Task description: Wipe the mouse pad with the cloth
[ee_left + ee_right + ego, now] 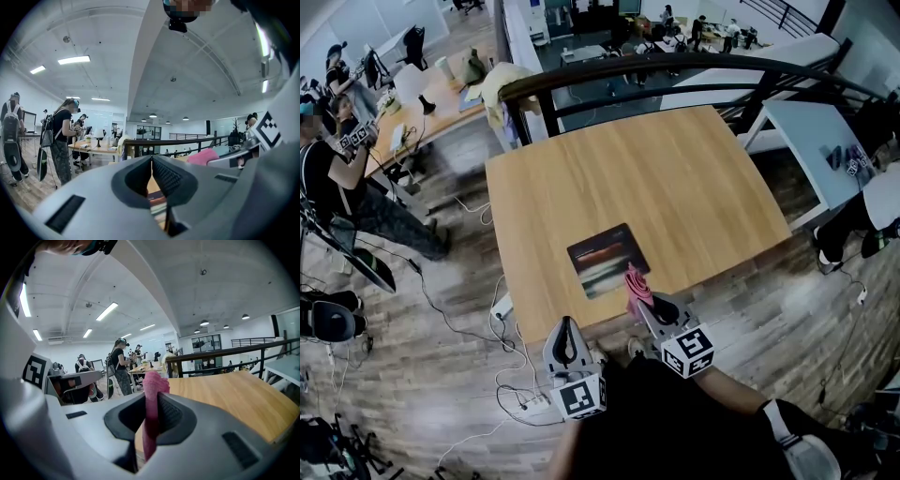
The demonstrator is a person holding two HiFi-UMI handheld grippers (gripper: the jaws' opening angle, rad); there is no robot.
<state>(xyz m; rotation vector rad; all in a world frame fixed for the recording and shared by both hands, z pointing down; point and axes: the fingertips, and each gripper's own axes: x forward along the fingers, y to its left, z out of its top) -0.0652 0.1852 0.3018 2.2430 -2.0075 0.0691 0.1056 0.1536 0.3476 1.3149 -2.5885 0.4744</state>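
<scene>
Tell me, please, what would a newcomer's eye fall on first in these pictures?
The pink cloth stands out first, pinched upright between the jaws of the right gripper near the front edge of the wooden table. Next comes the dark mouse pad, the only thing lying on that table. The left gripper is shut and empty.

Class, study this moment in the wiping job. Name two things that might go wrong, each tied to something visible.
The right hand-held gripper pinches the pink cloth in a narrow bunch, so its jaws might scrape the mouse pad.
The left hand-held gripper is shut, off the pad, which lies near the table edge; wiping may drag it off.
</scene>
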